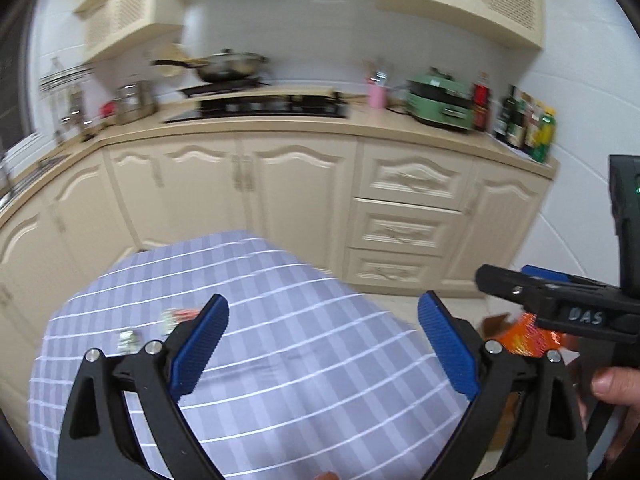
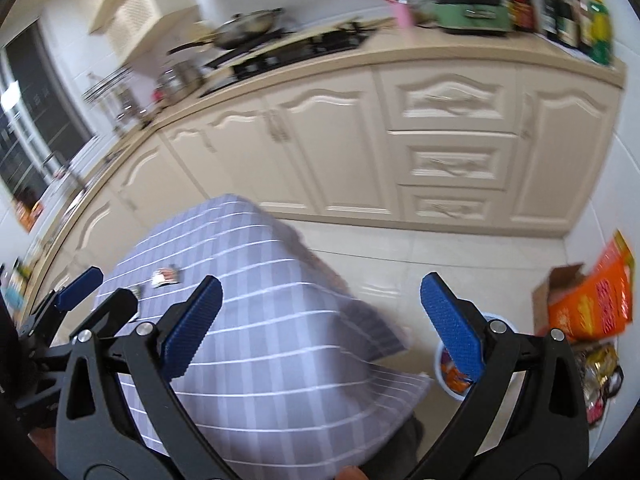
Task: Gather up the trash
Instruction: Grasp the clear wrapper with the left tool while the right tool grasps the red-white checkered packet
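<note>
1. Ahead-left of our left gripper [image 1: 322, 344], jaws apart and empty, two wrappers lie on the checked tablecloth [image 1: 280, 300]: a red-and-white wrapper [image 1: 178, 317] and a smaller scrap [image 1: 126, 340].
2. Our right gripper [image 2: 320, 326], also apart and empty, sits farther off, so we judge the left nearer; the wrappers' long axes are too blurred to tell.

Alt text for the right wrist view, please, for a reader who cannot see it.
The right gripper hangs open and empty over a table with a lilac checked cloth, where two small wrappers lie at the far left. A white bin holding colourful trash stands on the floor past the table's right edge, with cream kitchen cabinets behind.
</note>
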### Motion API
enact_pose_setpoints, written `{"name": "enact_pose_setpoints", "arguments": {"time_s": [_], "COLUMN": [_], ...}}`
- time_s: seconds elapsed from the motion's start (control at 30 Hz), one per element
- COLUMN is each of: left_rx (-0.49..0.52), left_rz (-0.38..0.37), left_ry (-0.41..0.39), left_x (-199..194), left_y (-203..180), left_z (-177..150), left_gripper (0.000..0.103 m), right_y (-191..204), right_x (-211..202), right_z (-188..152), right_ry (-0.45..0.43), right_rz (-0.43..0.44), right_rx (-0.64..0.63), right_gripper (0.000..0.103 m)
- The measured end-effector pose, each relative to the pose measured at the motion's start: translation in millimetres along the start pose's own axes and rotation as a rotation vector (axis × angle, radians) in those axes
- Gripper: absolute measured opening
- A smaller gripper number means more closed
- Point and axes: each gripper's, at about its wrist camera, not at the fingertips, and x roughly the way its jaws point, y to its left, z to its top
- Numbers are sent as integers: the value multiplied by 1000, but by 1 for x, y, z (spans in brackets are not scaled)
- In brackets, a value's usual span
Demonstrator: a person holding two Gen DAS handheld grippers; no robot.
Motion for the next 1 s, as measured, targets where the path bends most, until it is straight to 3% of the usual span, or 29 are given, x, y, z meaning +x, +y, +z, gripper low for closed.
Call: {"name": "enact_pose_setpoints", "arguments": {"time_s": [0.4, 0.63, 0.87, 1.0], "left_rx": [-194, -223, -222, -224], "left_rz": [215, 277, 271, 237], "left_ry": [2, 98, 205, 267], "left_x": [-27, 11, 68, 95], "left_y": [137, 189, 210, 219], "left_z": [-33, -59, -68, -72], "left_gripper": [93, 93, 93, 69], "right_y": [115, 151, 185, 200], "right_x": [42, 81, 151, 187], "right_z": [1, -3, -12, -18], "right_ry": [35, 90, 193, 235], "right_rz": [116, 155, 140, 148], "right_rx": [-215, -293, -416, -478], "right_gripper": [97, 97, 97, 96]}}
